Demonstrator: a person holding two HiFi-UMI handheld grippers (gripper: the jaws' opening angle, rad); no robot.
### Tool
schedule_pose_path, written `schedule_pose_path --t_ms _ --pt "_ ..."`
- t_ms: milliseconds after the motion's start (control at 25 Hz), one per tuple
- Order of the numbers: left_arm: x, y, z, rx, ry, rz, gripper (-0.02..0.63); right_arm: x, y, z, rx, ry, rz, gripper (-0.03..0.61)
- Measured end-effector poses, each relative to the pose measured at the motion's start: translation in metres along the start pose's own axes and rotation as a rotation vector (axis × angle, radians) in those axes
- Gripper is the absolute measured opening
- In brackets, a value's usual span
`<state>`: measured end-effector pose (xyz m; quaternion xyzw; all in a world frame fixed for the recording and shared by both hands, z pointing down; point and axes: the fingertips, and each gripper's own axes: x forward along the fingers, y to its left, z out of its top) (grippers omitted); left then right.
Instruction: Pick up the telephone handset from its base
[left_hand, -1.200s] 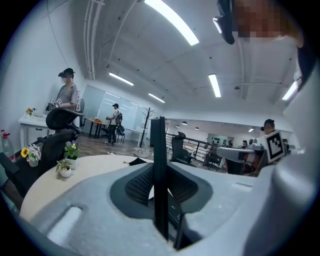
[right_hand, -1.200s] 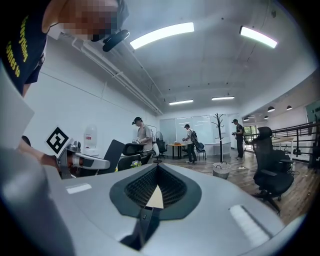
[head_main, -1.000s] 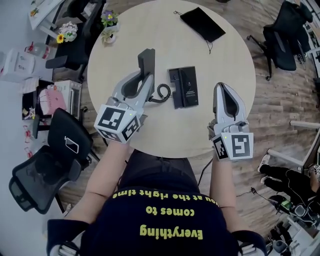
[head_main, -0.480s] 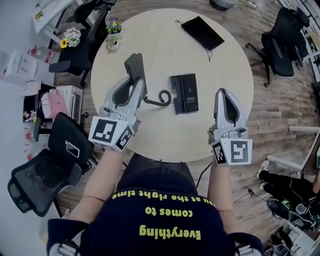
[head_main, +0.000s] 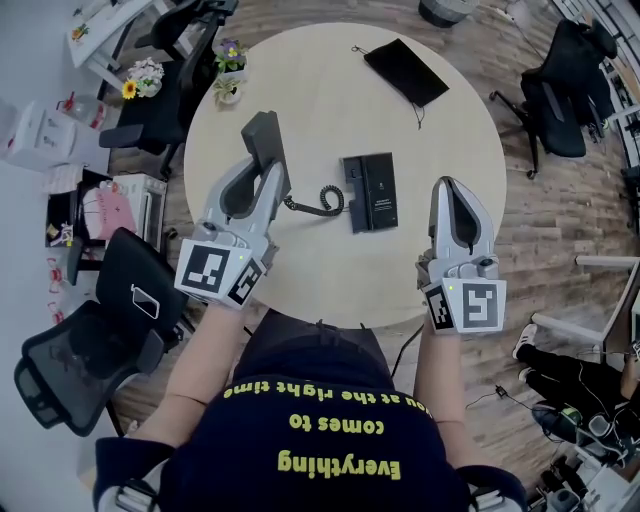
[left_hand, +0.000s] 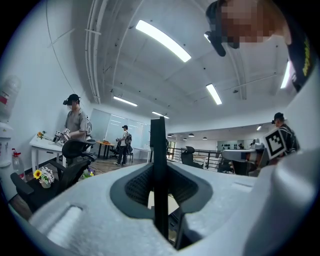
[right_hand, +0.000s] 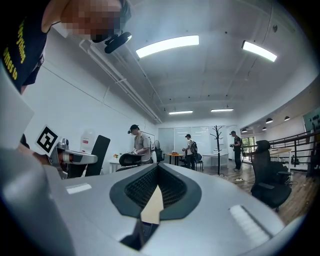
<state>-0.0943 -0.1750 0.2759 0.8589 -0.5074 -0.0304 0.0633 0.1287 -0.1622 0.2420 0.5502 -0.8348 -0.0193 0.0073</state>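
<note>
My left gripper (head_main: 268, 172) is shut on the black telephone handset (head_main: 262, 135) and holds it above the left side of the round table (head_main: 440, 130). The handset's far end sticks out past the jaws. A coiled cord (head_main: 315, 205) runs from it to the black base (head_main: 368, 192), which lies flat at the table's middle. In the left gripper view the handset (left_hand: 159, 165) stands edge-on as a dark bar between the left gripper's (left_hand: 160, 200) pads. My right gripper (head_main: 449, 186) hovers over the table's near right edge, shut with nothing in it; in the right gripper view the right gripper's (right_hand: 157, 170) jaws meet.
A black drawstring pouch (head_main: 405, 58) lies at the table's far side. Small flower pots (head_main: 228, 82) stand at its far left edge. Office chairs (head_main: 90, 340) ring the table on the left and right (head_main: 565, 80). People (right_hand: 140, 145) stand at desks further off in the room.
My left gripper has carried the handset up and to the left, away from the base, and the cord has drawn out. The right gripper stays shut and has risen slightly.
</note>
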Motion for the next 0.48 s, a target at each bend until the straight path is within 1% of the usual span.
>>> schedule_pose_path --t_ms 480 --pt "-0.0018 -0.0001 -0.0026 -0.004 -0.004 0.002 0.078 0.0008 0.0039 0.0005 -0.005 0.005 0.006 0.011"
